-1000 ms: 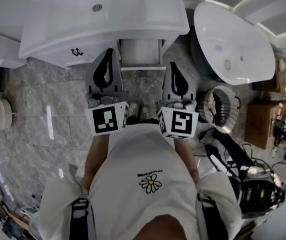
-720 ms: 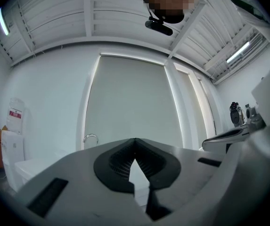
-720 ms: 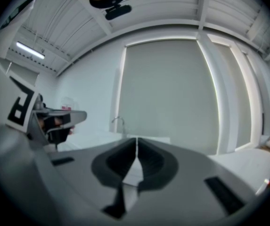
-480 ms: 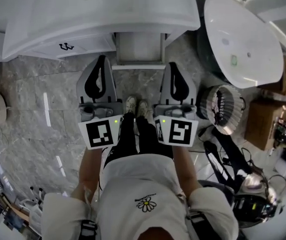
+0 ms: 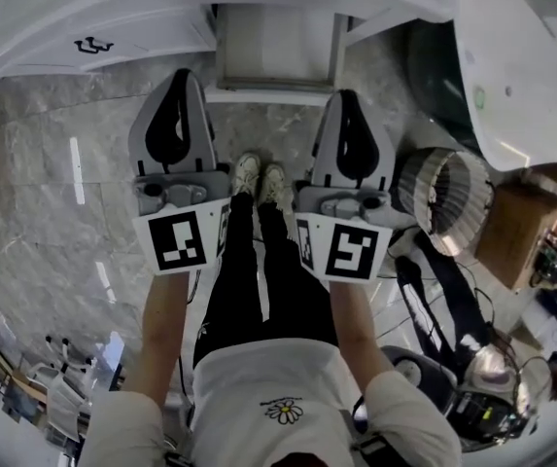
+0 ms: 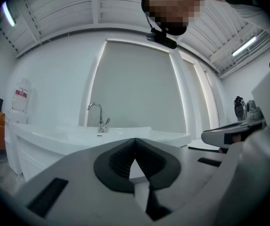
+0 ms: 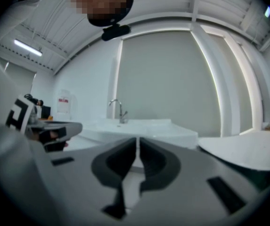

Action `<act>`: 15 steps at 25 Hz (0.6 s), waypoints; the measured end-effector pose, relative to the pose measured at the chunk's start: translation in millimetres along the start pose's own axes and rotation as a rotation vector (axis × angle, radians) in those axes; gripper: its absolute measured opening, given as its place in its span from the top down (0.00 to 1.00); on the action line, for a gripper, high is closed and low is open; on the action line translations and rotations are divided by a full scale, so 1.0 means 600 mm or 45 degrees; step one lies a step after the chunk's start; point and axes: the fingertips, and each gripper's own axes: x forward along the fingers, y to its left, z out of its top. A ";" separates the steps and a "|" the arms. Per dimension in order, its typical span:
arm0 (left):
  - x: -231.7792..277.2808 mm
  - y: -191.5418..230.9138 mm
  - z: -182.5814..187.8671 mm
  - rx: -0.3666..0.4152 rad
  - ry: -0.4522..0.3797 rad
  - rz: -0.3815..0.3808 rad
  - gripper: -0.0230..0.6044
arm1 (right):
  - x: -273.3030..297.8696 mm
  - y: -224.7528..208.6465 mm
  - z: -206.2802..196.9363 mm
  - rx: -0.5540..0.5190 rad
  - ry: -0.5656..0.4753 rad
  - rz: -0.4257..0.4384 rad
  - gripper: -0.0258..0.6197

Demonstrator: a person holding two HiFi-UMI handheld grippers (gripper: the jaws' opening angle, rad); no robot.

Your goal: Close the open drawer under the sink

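**Squarely ahead: the open drawer (image 5: 276, 47) lies between two clenched grippers**

Nearest, the person's shoes (image 5: 261, 178) stand on the marble floor (image 5: 64, 163), toes toward the cabinet. To either side the left gripper (image 5: 182, 78) and the right gripper (image 5: 348, 98) are held out level. Each is clenched on nothing: in both gripper views the dark pads meet at the tips with only air behind them.

Beyond the shoes, the drawer juts out from under the front edge of the counter (image 5: 113, 13). Its white front panel runs crosswise, left to right, and its sliding axis points straight away from the person.

In the head view the right gripper's tip is just beside the panel's right corner. The left one stands a little outside the drawer's left side. Neither appears to touch it, though the steep view leaves their height against the panel unclear.

The right hand looks nearer, so the push probably needs one or both tips brought inward onto the panel, then driven forward.

Farthest, the faucet (image 6: 97, 116) rises at the counter's back edge.
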 end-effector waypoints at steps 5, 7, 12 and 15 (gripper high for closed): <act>-0.011 0.005 -0.082 -0.016 0.026 0.031 0.93 | -0.002 0.008 -0.076 -0.046 0.022 -0.044 0.91; -0.014 0.006 -0.110 -0.024 0.039 0.041 0.93 | 0.001 0.012 -0.101 -0.054 0.028 -0.038 0.91; -0.034 -0.008 -0.164 -0.051 0.085 0.042 0.93 | -0.005 0.020 -0.159 -0.066 0.079 -0.019 0.91; -0.041 -0.021 -0.181 -0.032 0.116 0.015 0.93 | -0.013 0.016 -0.186 -0.050 0.126 -0.046 0.91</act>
